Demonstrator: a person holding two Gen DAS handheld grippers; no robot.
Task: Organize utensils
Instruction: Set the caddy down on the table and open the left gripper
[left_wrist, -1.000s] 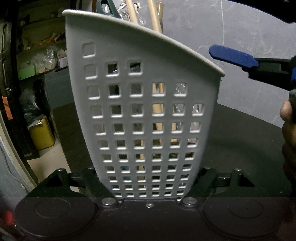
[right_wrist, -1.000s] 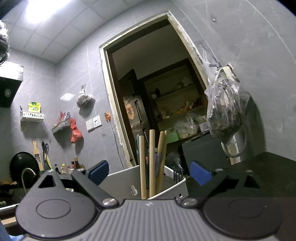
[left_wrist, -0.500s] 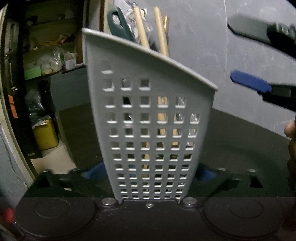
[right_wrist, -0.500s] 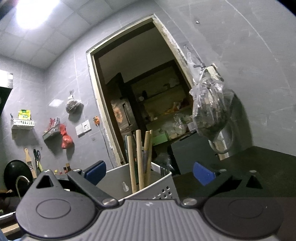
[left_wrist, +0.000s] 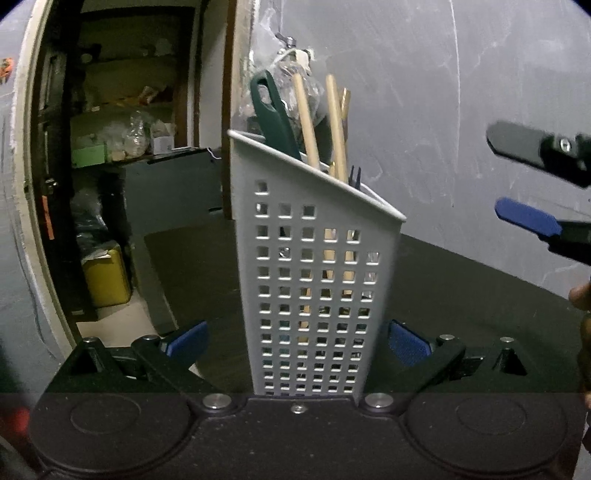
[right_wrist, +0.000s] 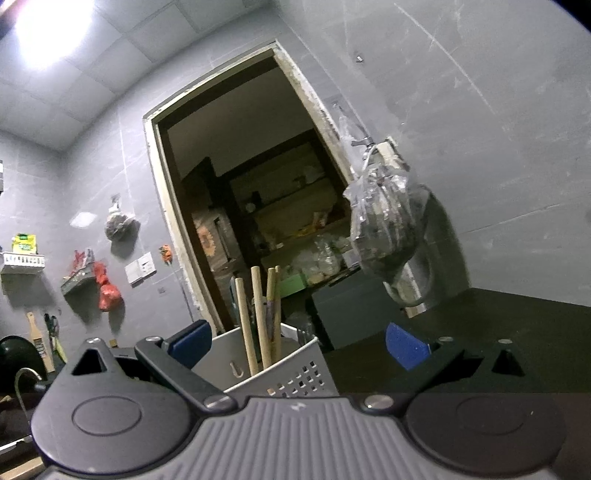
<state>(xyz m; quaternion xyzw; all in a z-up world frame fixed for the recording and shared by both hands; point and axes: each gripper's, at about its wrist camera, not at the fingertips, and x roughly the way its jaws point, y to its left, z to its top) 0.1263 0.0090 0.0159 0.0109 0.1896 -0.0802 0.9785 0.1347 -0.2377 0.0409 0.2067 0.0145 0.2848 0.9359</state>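
A pale grey utensil holder (left_wrist: 317, 295) pierced by a grid of square holes carries tan wooden handles (left_wrist: 334, 122) and a dark green handle (left_wrist: 275, 118) on a black counter (left_wrist: 461, 295), with blue-padded fingertips (left_wrist: 406, 341) at four o'clock and a yellow container (left_wrist: 107, 275) at nine.

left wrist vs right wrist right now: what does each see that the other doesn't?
Left wrist only: the utensil holder's perforated front down to the dark countertop, a green handle and a dark fork inside it, a yellow container past the doorway, and the right hand-held gripper, open, at the frame's right edge.

Right wrist only: ceiling light, wall shelves, red bag.

Both: holder, wooden handles, hanging plastic bag. The left hand-held gripper is open around the holder's base.
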